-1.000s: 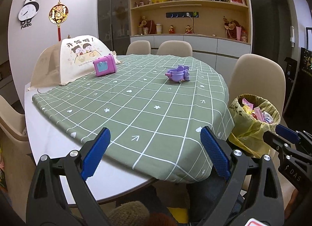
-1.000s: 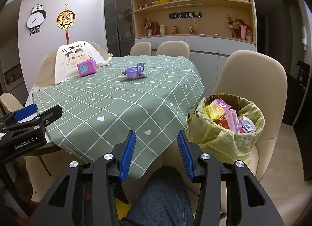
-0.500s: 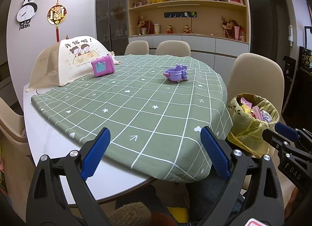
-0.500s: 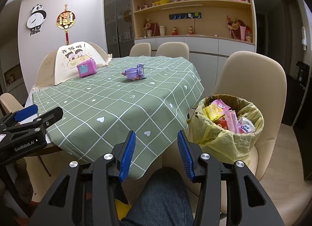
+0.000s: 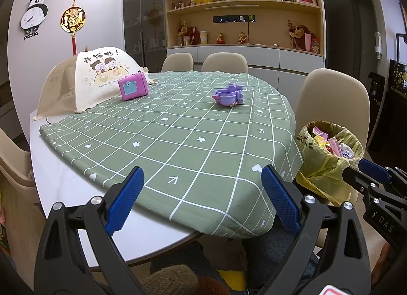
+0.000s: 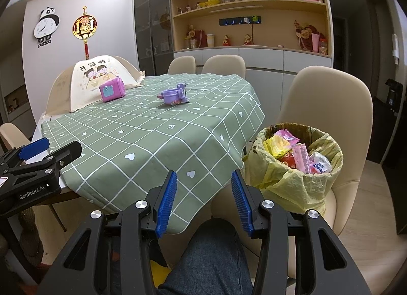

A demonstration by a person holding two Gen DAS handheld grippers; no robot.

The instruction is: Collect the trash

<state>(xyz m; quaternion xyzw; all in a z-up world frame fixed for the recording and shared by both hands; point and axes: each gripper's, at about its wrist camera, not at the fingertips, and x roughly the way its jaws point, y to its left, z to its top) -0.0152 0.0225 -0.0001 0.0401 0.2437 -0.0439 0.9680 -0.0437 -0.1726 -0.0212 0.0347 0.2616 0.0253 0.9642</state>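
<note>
In the left wrist view our left gripper (image 5: 201, 198) is wide open and empty; the trash bin (image 5: 328, 157) beside the table (image 5: 58, 193) is partly cut by our right gripper (image 5: 374, 175), marked "DAS". In the right wrist view, this gripper (image 6: 204, 202) is open, empty; a "Kleenex" pack (image 6: 321, 163) lies in the bin.

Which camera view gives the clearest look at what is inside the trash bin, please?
The right wrist view: the trash bin faces the camera, wrappers visible. The left wrist view shows it at the edge, smaller and more oblique.
</note>
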